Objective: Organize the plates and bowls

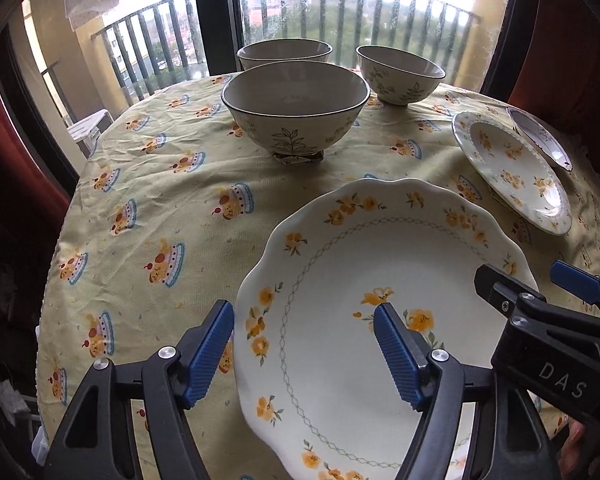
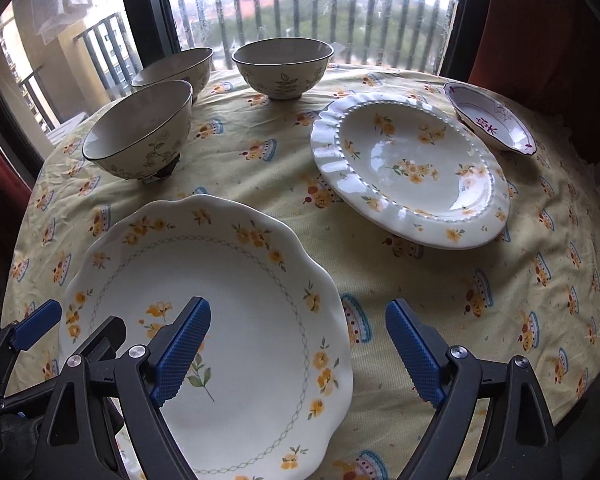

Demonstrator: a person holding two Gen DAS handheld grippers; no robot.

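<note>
A big scalloped plate (image 1: 364, 280) with yellow flowers lies flat on the bench (image 1: 172, 208), at its near edge. The left claw (image 1: 304, 350) hangs over the plate's left rim, released: one blue finger stands outside the rim over the cloth, the other above the plate's middle, neither pressing on it. The right claw (image 2: 298, 350) straddles the plate's right rim, spread wide and holding nothing, one finger above the plate, the other above the cloth. Behind the plate stand three bowls (image 2: 140, 128), upright and near one another. To the right lies a ribbed plate (image 2: 408, 168), and just beyond it a small dish (image 2: 488, 120) with red marks. A railing (image 2: 300, 8) shows through the window.
</note>
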